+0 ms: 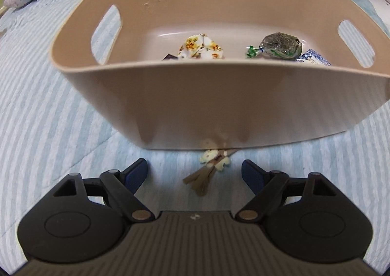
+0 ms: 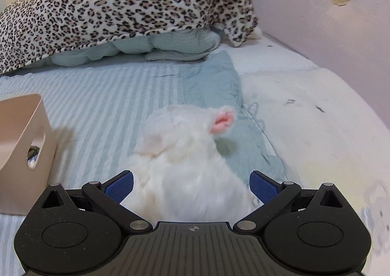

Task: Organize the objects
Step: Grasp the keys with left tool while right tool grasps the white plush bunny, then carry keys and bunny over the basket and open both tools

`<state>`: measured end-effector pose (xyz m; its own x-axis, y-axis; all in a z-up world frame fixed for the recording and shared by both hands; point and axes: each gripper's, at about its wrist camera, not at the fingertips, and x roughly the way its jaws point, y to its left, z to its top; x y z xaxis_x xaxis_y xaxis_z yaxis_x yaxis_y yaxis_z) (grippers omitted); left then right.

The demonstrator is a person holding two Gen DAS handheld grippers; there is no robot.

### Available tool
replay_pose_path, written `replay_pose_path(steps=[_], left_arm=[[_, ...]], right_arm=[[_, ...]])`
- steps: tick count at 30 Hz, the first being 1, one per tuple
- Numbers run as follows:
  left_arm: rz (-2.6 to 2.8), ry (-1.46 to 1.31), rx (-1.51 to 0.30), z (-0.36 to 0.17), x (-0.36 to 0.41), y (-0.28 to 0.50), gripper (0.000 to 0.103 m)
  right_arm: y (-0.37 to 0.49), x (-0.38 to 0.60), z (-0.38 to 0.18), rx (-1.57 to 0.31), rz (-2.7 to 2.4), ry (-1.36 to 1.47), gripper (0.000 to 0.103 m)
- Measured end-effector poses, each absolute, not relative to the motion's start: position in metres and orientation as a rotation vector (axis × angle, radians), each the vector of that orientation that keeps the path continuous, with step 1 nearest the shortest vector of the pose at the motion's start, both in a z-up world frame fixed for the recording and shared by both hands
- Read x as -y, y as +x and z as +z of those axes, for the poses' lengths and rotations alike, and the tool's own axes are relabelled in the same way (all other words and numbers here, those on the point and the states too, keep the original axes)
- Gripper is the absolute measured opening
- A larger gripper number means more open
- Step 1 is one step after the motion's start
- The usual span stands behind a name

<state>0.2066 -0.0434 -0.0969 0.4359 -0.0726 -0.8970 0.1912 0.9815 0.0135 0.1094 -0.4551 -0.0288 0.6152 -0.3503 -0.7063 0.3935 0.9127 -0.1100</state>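
A beige plastic basket (image 1: 219, 100) stands on the striped bed. Inside it lie a floral cloth item (image 1: 202, 48), a green-wrapped dark packet (image 1: 280, 46) and a blue patterned item (image 1: 314, 57). A small cream and brown hair tie (image 1: 212, 166) lies on the bedding at the basket's near foot. My left gripper (image 1: 195, 173) is open, just short of the hair tie. My right gripper (image 2: 192, 183) is open, its jaws on either side of a white fluffy plush toy (image 2: 185, 154) with a pink ear (image 2: 223, 123). The basket's corner (image 2: 24, 139) shows at the left of the right wrist view.
A leopard-print blanket (image 2: 121, 5) lies over pale green bedding (image 2: 158, 46) at the head of the bed. A pale headboard or wall (image 2: 329, 20) runs along the right. White bedding (image 2: 304, 117) lies right of the plush.
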Motion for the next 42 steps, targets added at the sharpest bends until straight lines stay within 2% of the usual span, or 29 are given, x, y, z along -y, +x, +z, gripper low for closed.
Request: replay_pose_path(steps=[4,8,11,13,14,16,17,18,19,21,23,32,42], left_arm=[[-0.194,0.165,-1.113,-0.097,0.050,0.208,0.085],[-0.204,0.161,-1.114,-0.107,0.048,0.219,0.089],[-0.212,0.152,-1.120,-0.108,0.048,0.222,0.088],[-0.226,0.163,-1.108,-0.108,0.048,0.220,0.084],[-0.237,0.169,-1.103,-0.107,0.048,0.218,0.078],[-0.257,0.185,-1.095,-0.103,0.049,0.215,0.059],[-0.265,0.190,-1.090,-0.100,0.048,0.213,0.044],[-0.276,0.192,-1.085,-0.097,0.048,0.211,0.026],[-0.285,0.200,-1.084,-0.095,0.048,0.209,0.020],[-0.286,0.217,-1.076,-0.093,0.049,0.206,0.018],[-0.284,0.213,-1.073,-0.091,0.048,0.204,0.017],[-0.301,0.191,-1.062,-0.072,0.040,0.189,0.016],[-0.331,0.182,-0.996,-0.045,0.035,0.164,0.016]], right_arm=[[0.161,0.478,-0.035,-0.975,-0.312,0.060,0.103],[0.209,0.485,-0.065,-1.185,-0.287,-0.022,0.103],[0.232,0.494,-0.090,-1.239,-0.266,0.013,0.102],[0.240,0.499,-0.108,-1.261,-0.218,0.143,0.092],[0.242,0.498,-0.119,-1.278,-0.190,0.193,0.091],[0.241,0.482,-0.123,-1.249,-0.200,0.112,0.081],[0.239,0.476,-0.119,-1.224,-0.199,0.089,0.070],[0.234,0.471,-0.114,-1.192,-0.210,0.077,0.065],[0.228,0.468,-0.109,-1.164,-0.223,0.079,0.058],[0.216,0.465,-0.100,-1.118,-0.250,0.097,0.051],[0.204,0.458,-0.089,-1.068,-0.283,0.106,0.049],[0.163,0.400,-0.041,-0.891,-0.191,0.129,0.049],[0.098,0.366,0.038,-0.693,-0.152,0.166,0.049]])
